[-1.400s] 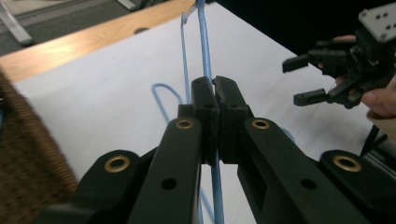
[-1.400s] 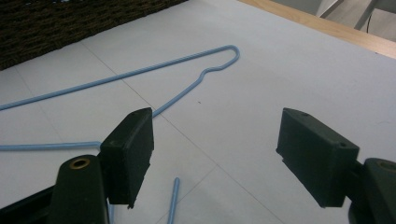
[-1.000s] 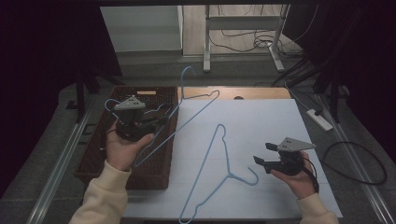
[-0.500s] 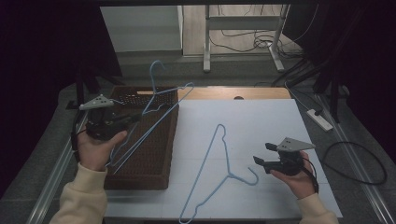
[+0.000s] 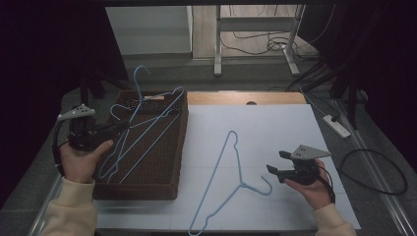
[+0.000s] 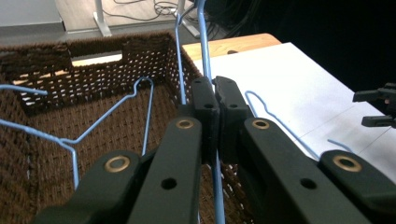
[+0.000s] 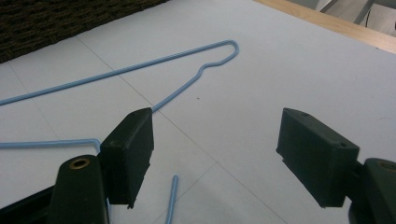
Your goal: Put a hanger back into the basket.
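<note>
Moved leftward since a second ago, now over the brown woven basket [image 5: 162, 162]: left gripper [image 5: 117, 129], clamped shut on one blue wire hanger [image 5: 147, 105]. Inside the basket, perhaps one more hanger [image 6: 107, 116], hard to count. On the white sheet [image 5: 275, 128], one other hanger [image 5: 226, 177]. Right gripper [image 5: 275, 162] wide open, holding nothing, just beside its hook. No readable writing anywhere.

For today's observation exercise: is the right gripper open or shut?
Open: the right gripper shows a wide gap between its black jaws, above the light-blue wire hanger.
</note>
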